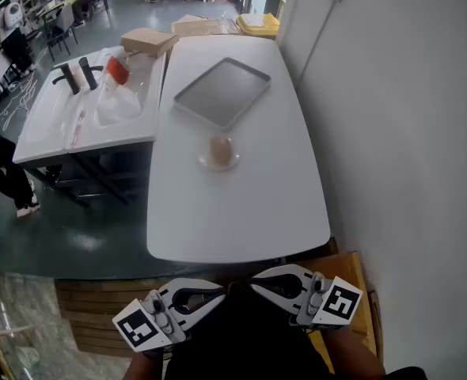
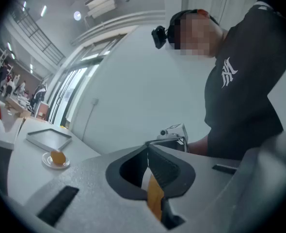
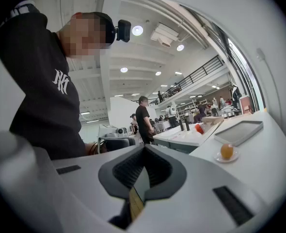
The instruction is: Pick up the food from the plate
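round orange-brown food (image 1: 220, 148) sits centred on small clear plate (image 1: 205, 161), mid white table.

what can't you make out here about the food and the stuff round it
Food: kind unclear, too small and soft in every view.
Plate: material unclear, blurred in the head view, tiny in both gripper views.
Dark items on the left table: too small to name.
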